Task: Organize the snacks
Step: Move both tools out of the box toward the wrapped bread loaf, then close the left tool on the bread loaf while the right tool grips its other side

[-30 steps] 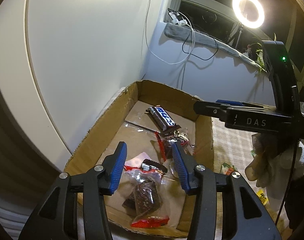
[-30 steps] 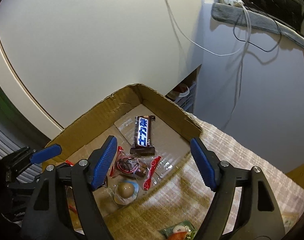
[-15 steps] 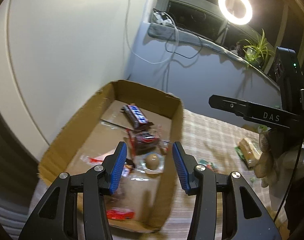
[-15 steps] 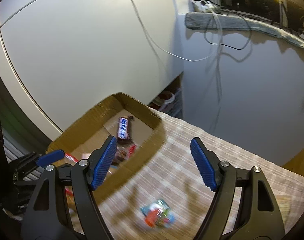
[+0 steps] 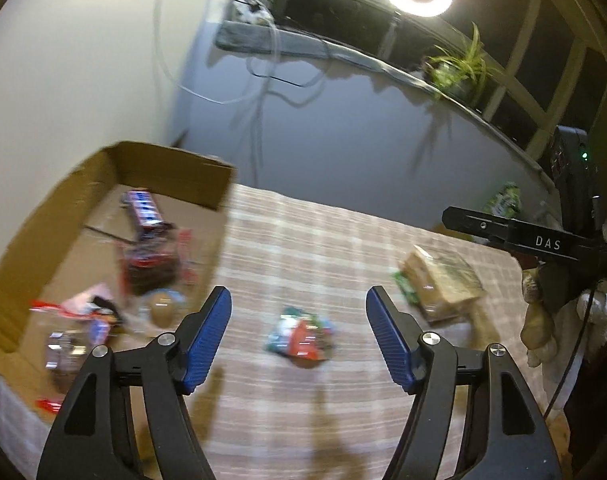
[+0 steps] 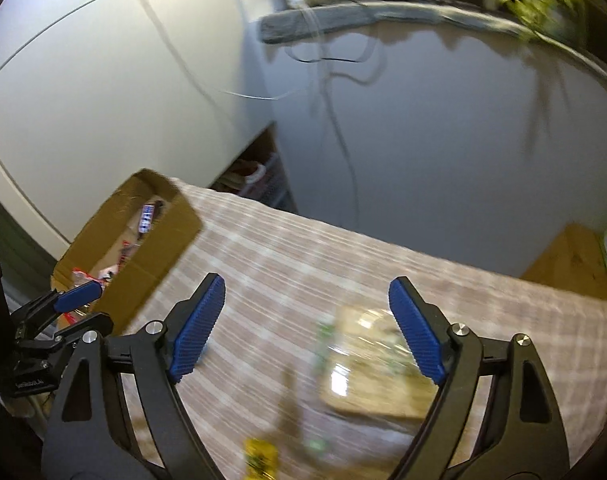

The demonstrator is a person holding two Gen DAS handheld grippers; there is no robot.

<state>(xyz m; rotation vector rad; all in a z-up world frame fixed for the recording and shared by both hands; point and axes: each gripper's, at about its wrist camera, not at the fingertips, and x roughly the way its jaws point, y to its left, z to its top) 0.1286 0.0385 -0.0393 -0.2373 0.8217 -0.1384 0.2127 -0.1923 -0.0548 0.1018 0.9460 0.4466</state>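
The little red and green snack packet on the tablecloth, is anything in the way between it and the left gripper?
Nothing visible is. The small snack packet lies alone on the checked tablecloth, ahead of the left gripper, whose jaws have just been opening and hold nothing. The cardboard box sits off to the left.

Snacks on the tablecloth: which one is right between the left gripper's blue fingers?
The small red-and-green packet. It lies alone, centred ahead of the open left gripper; the bigger tan packet sits off to the right.

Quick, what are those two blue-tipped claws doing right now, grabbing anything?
Left gripper: open, jaws just widened, holding nothing, above a small red-green crinkly snack packet.
Right gripper: open, jaws just widened, empty, over a clear-wrapped tan snack pack.
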